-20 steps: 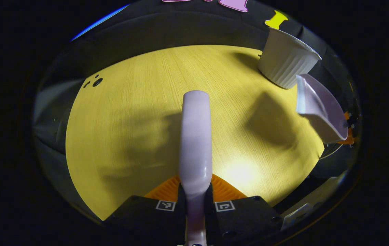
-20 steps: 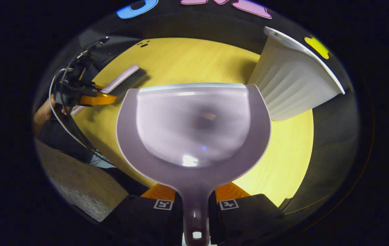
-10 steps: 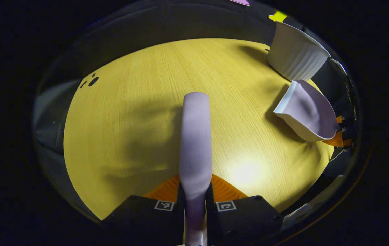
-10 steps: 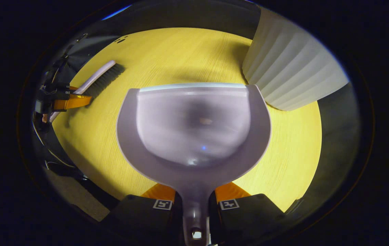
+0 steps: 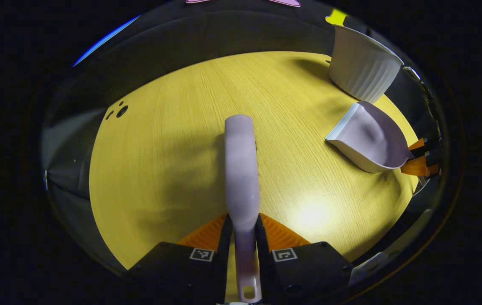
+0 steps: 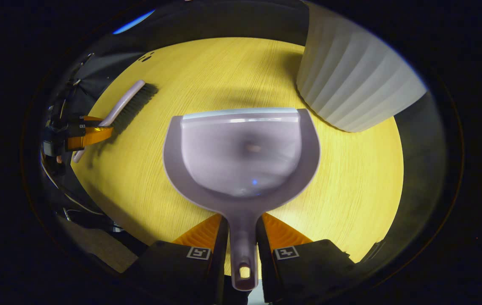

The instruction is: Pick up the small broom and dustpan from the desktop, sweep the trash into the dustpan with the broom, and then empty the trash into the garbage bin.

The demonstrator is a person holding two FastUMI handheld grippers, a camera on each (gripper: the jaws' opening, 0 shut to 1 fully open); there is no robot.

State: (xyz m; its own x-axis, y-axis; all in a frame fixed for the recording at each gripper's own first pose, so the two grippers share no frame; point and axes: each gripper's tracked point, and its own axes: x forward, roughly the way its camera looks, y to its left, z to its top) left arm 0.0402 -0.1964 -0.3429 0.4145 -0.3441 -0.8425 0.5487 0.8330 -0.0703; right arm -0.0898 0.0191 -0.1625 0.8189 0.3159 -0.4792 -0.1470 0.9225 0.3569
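Left gripper view: the left gripper (image 5: 243, 237) points forward over the yellow wood-grain desktop (image 5: 173, 140), its two fingers pinching the handle of the small broom (image 5: 242, 169), which runs straight ahead along the midline with its pale back uppermost. To the right, the dustpan (image 5: 367, 140) sits low on the desktop with its open mouth turned toward the left, held at its handle by the right gripper (image 5: 420, 159) at the desktop's edge. The white ribbed garbage bin (image 5: 361, 70) stands upright just beyond the dustpan, at the far right of the desktop.

Right gripper view: the right gripper (image 6: 243, 241) is levelled forward, both fingers closed against the dustpan's (image 6: 243, 156) handle; the pan's lip faces away, its hollow upward. The garbage bin (image 6: 351, 84) rises close by at upper right. At far left the broom (image 6: 128, 101) lies bristles-down near the desktop (image 6: 207, 76) edge, gripped by the left gripper (image 6: 86, 133); whether bristles touch the surface cannot be told
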